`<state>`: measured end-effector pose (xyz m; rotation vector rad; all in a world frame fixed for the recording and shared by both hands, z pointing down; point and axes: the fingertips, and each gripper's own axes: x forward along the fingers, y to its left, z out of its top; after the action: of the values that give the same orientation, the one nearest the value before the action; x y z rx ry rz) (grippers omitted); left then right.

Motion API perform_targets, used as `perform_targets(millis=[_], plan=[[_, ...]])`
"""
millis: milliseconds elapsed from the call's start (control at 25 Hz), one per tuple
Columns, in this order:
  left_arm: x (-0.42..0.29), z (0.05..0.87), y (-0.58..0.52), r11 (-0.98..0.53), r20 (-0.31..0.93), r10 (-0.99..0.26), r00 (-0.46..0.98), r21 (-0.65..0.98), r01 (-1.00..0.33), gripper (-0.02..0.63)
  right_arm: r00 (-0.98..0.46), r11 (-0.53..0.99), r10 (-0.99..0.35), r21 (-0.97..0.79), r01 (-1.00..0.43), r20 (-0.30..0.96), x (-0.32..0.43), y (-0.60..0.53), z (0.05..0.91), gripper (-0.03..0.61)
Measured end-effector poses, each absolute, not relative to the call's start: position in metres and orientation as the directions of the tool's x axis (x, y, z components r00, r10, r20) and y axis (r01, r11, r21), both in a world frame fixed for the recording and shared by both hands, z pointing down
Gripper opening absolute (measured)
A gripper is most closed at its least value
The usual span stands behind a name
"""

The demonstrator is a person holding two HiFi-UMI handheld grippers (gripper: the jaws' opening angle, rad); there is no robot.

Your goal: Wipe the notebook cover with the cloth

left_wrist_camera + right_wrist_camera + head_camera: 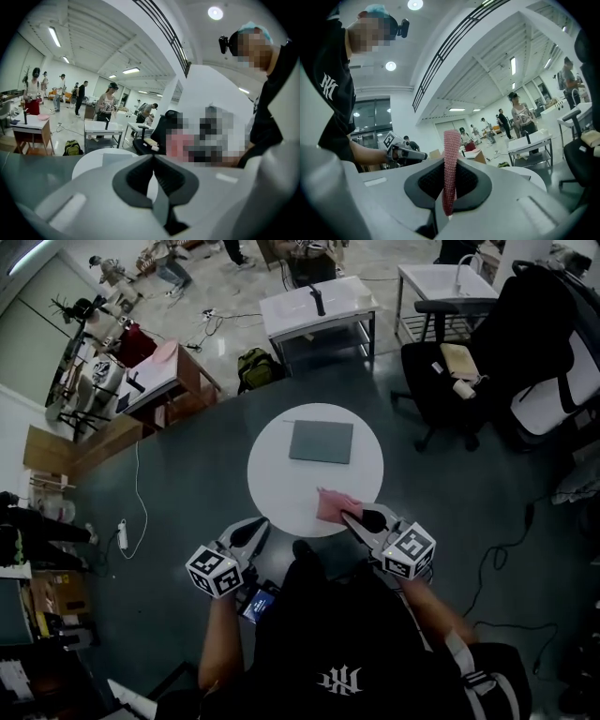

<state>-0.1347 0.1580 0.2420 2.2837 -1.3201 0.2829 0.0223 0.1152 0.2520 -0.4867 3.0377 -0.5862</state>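
A grey notebook (321, 442) lies flat on the round white table (272, 470), toward its far side. The pink cloth (334, 505) rests at the table's near edge, with my right gripper (350, 517) shut on its near end. In the right gripper view the cloth (451, 159) stands up as a pink strip pinched between the jaws of that gripper (449, 180). My left gripper (256, 532) hovers at the table's near left edge, apart from the cloth. Its jaws meet with nothing between them in the left gripper view (153, 161).
A black office chair (487, 343) stands at the far right of the table. White desks (319, 306) and a green backpack (255, 367) are behind it, and a wooden desk (164, 381) is at the left. A cable and power strip (122, 535) lie on the floor. Several people stand far off.
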Motion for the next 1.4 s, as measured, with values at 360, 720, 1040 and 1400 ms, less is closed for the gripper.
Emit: perform_targets(millis=[360, 720, 1040, 1400], plan=[[-0.217, 0.293, 0.050, -0.483, 0.463, -0.641, 0.613, 0.378, -0.790, 0.020, -0.861, 0.768, -0.489, -0.400, -0.501, 0.139, -0.030, 0.036, 0.271, 0.011], [-0.280, 0.355, -0.033, -0.517, 0.523, -0.448, 0.725, 0.510, -0.687, 0.055, -0.752, 0.670, -0.613, -0.346, -0.657, 0.240, -0.098, -0.025, 0.258, 0.012], [-0.278, 0.444, -0.082, -0.490, 0.573, -0.303, 0.762, 0.592, -0.640, 0.071, -0.670, 0.607, -0.653, -0.286, -0.742, 0.353, -0.101, -0.063, 0.287, 0.012], [-0.255, 0.541, -0.104, -0.381, 0.661, -0.244, 0.710, 0.607, -0.697, 0.071, -0.692, 0.614, -0.588, -0.325, -0.719, 0.419, -0.103, -0.127, 0.378, 0.012]])
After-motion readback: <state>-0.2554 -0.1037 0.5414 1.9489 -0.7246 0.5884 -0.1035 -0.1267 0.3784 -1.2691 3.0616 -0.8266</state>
